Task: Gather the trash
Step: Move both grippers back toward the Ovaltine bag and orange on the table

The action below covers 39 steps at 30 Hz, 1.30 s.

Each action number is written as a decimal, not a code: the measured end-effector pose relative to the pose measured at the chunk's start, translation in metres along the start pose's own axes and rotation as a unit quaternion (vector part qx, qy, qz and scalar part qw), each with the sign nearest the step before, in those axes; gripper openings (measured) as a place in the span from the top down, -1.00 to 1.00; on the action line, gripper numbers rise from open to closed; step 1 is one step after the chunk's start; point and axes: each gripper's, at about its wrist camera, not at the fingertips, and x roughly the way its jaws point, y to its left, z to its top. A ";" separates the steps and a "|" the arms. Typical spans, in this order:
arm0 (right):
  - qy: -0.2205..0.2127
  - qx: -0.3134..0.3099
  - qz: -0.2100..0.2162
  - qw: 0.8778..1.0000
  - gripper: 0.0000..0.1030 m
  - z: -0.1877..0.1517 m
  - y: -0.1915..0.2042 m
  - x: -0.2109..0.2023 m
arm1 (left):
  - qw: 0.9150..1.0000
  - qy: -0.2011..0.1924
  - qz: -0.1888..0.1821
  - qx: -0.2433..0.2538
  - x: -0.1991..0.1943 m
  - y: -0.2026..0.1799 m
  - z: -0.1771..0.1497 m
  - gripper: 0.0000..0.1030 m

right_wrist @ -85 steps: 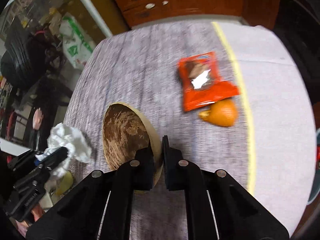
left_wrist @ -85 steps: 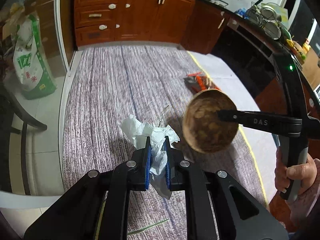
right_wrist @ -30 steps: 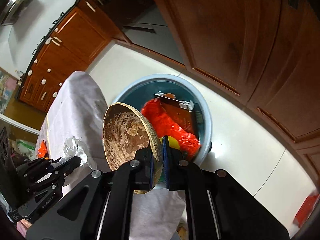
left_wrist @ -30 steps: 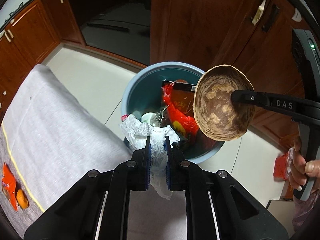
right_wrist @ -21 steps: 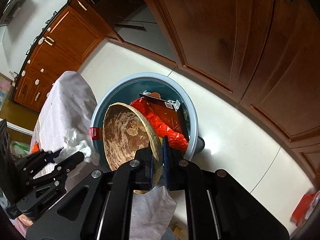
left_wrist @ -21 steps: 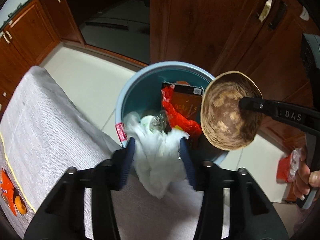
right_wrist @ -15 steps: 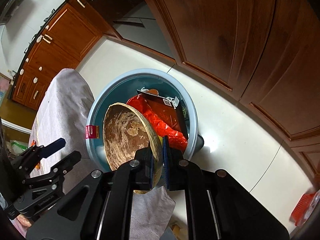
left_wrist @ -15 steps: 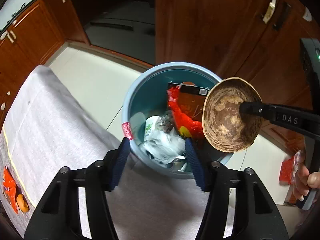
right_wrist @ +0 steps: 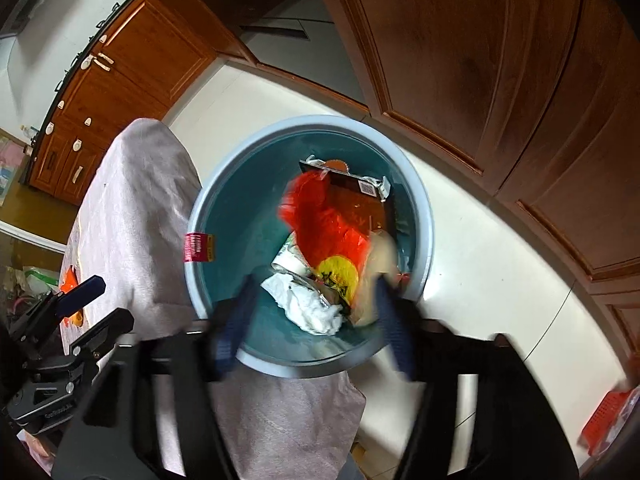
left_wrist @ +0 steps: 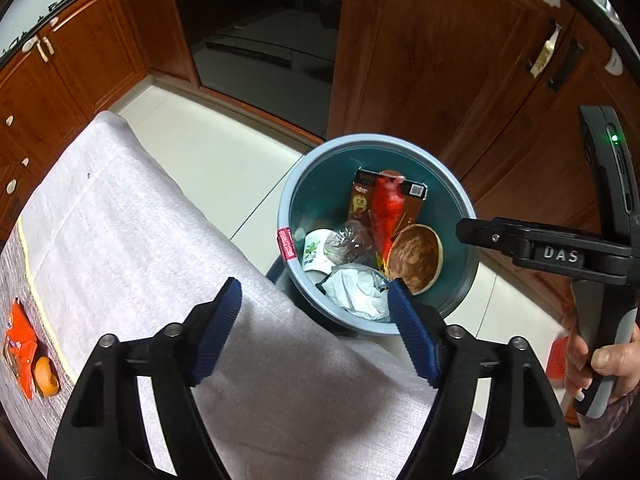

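Observation:
A blue waste bin (left_wrist: 289,196) stands on the floor just past the table's end. In it lie a crumpled white tissue (left_wrist: 356,288), a brown coconut shell (left_wrist: 416,254), a red plastic bag (left_wrist: 386,208), a brown box (left_wrist: 362,196) and a paper cup (left_wrist: 316,248). My left gripper (left_wrist: 318,328) hangs above the table edge, its jaws opening with nothing between them. My right gripper (right_wrist: 316,328) is over the bin (right_wrist: 312,122), jaws opening and blurred. The shell (right_wrist: 380,264) is a pale blur just below them, touching neither pad. The tissue (right_wrist: 308,304) lies beside it.
The grey cloth-covered table (left_wrist: 140,240) carries an orange snack wrapper (left_wrist: 20,340) and an orange peel (left_wrist: 46,374) at far left. Wooden cabinet doors (left_wrist: 440,60) stand close behind the bin. A red basket (right_wrist: 604,420) sits on the white floor at right.
The left jaws spread and the tissue fell into the bin. Then the right jaws spread and let go of the coconut shell, which dropped into the bin.

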 end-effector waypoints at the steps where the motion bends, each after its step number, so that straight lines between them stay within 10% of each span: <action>1: 0.000 0.000 -0.001 1.000 -0.58 0.000 0.001 -0.002 | 1.000 0.000 0.000 -0.001 -0.002 0.001 -0.001 -0.59; 23: 0.009 -0.062 -0.025 0.998 -0.74 -0.038 0.092 -0.042 | 0.993 -0.050 0.039 -0.097 -0.093 0.096 -0.086 -0.89; 39: 0.053 -0.181 -0.028 0.982 -0.74 -0.072 0.245 0.005 | 0.966 -0.046 0.110 -0.231 -0.121 0.259 -0.166 -0.90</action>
